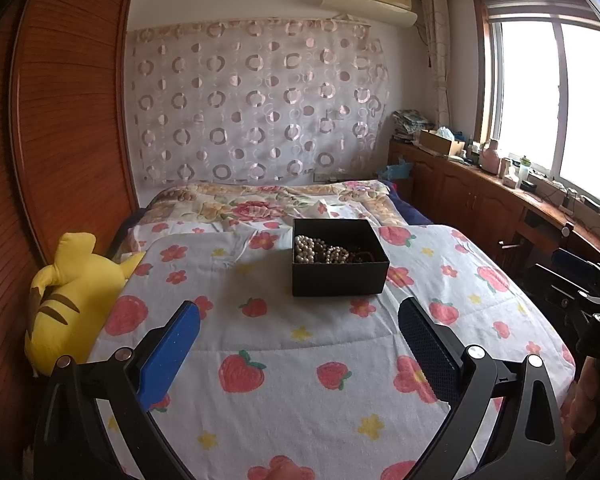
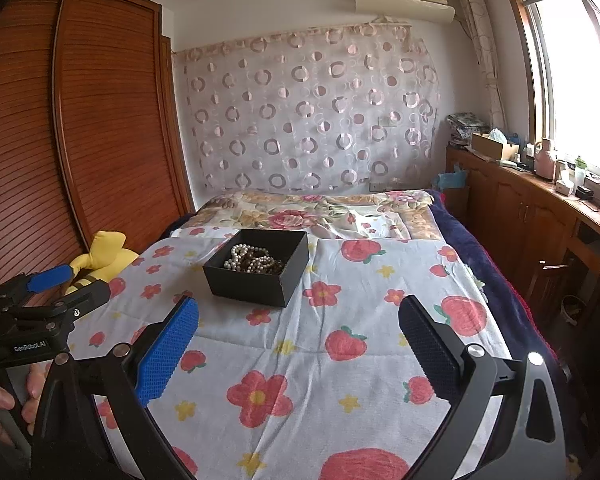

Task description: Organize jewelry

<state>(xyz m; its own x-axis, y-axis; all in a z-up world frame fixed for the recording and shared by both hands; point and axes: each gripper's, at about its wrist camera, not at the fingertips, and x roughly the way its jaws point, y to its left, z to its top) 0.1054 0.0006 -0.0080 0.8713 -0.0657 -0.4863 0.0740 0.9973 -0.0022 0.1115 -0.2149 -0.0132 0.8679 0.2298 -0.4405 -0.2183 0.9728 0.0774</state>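
Observation:
A black open box (image 1: 338, 276) sits on the bed's strawberry blanket (image 1: 300, 352). Inside lie a white pearl string (image 1: 305, 249) and dark brown bead strings (image 1: 360, 257). The box also shows in the right wrist view (image 2: 256, 280) with the pearls (image 2: 242, 258) in it. My left gripper (image 1: 300, 316) is open and empty, held above the blanket short of the box. My right gripper (image 2: 298, 316) is open and empty, to the right of the box and nearer the camera. The left gripper also shows at the left edge of the right wrist view (image 2: 72, 280).
A yellow plush toy (image 1: 66, 304) lies at the bed's left edge against a wooden wardrobe (image 1: 60, 120). A floral quilt (image 1: 268, 204) covers the bed's far end. A wooden counter (image 1: 500, 184) with bottles and boxes runs along the right under the window.

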